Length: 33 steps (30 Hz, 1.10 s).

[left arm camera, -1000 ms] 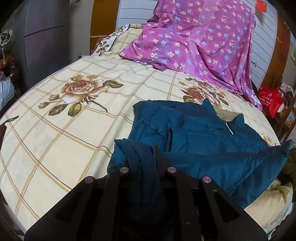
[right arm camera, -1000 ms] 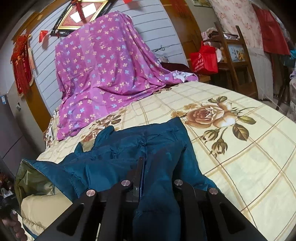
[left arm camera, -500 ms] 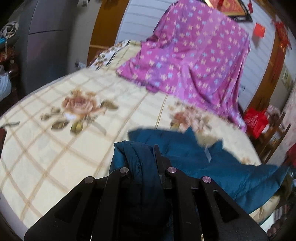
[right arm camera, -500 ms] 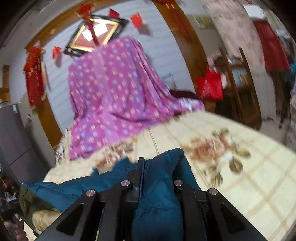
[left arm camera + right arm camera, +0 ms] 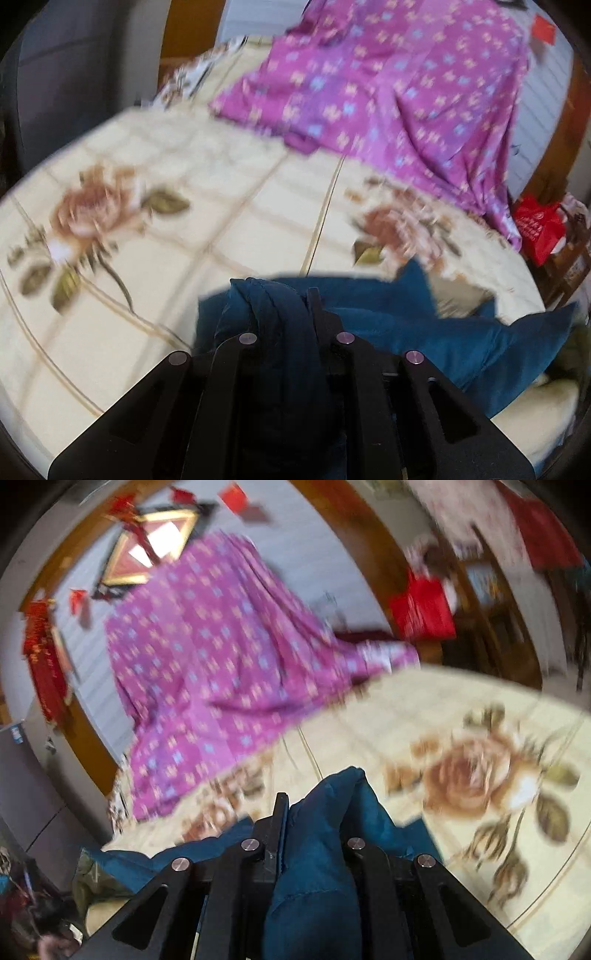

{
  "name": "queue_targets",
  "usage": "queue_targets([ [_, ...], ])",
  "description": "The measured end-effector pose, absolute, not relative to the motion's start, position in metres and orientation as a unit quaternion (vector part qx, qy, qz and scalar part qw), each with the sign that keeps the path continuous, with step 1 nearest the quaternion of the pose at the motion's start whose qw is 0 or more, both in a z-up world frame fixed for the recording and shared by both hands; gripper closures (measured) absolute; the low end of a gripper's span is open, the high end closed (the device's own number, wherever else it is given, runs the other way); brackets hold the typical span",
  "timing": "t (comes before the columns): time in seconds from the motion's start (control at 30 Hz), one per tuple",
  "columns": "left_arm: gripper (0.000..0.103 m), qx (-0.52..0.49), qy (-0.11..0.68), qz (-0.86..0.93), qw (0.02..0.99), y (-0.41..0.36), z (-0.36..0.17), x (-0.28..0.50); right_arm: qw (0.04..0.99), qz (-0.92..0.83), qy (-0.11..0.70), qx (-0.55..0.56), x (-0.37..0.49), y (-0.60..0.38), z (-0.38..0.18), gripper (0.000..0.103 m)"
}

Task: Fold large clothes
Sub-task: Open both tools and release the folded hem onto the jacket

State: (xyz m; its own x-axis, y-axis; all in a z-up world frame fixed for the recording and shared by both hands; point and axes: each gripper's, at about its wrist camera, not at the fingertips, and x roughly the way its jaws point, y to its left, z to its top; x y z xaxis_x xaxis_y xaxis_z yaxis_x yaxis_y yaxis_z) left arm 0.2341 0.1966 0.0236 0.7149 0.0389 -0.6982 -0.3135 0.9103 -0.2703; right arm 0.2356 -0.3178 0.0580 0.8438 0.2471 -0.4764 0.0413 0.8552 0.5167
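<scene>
A teal quilted jacket (image 5: 424, 332) lies at the near edge of a bed. My left gripper (image 5: 291, 314) is shut on a bunched fold of it, with fabric heaped over the fingers. In the right wrist view my right gripper (image 5: 317, 812) is shut on another fold of the same jacket (image 5: 332, 849), which rises in a peak between the fingers. The rest of the jacket trails to the lower left there. Both views are blurred by motion.
The bed has a cream checked sheet (image 5: 221, 221) printed with roses. A purple flowered cloth (image 5: 388, 81) drapes over something tall at the head of the bed. A red bag (image 5: 539, 229) sits beside a wooden chair (image 5: 491, 602) off the bed's side.
Both grippers, each holding its fold, have carried the jacket forward across the bed toward the purple cloth. The spread-out jacket body seen earlier has bunched up and dropped low in both views.
</scene>
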Motion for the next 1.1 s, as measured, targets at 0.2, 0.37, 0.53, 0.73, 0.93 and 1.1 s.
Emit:
queue_targets([
  [0.2, 0.084, -0.203, 0.378, 0.068, 0.901, 0.198, 0.016, 0.236, 0.874, 0.094, 0.32, 0.354, 0.244, -0.34, 0.028, 0.064],
  [0.37, 0.06, -0.277, 0.378, 0.015, 0.883, 0.224, 0.031, 0.228, 0.845, 0.15, 0.279, 0.43, 0.229, -0.352, 0.034, 0.024],
  [0.53, 0.027, -0.28, 0.327, 0.034, 0.902, 0.234, 0.07, 0.194, 0.86, 0.138, 0.252, 0.421, 0.202, -0.364, 0.058, 0.022],
  [0.73, 0.027, -0.235, 0.308, 0.025, 0.922, 0.207, 0.081, 0.151, 0.922, 0.13, 0.248, 0.268, 0.17, -0.349, 0.084, 0.022],
  [0.93, 0.027, -0.16, 0.302, 0.009, 0.94, 0.155, 0.069, 0.127, 0.926, 0.173, 0.298, 0.153, 0.168, -0.313, 0.083, 0.022],
  [1.1, 0.027, -0.144, 0.33, 0.004, 0.933, 0.134, 0.06, 0.143, 0.907, 0.166, 0.376, 0.093, 0.19, -0.282, 0.061, 0.022],
])
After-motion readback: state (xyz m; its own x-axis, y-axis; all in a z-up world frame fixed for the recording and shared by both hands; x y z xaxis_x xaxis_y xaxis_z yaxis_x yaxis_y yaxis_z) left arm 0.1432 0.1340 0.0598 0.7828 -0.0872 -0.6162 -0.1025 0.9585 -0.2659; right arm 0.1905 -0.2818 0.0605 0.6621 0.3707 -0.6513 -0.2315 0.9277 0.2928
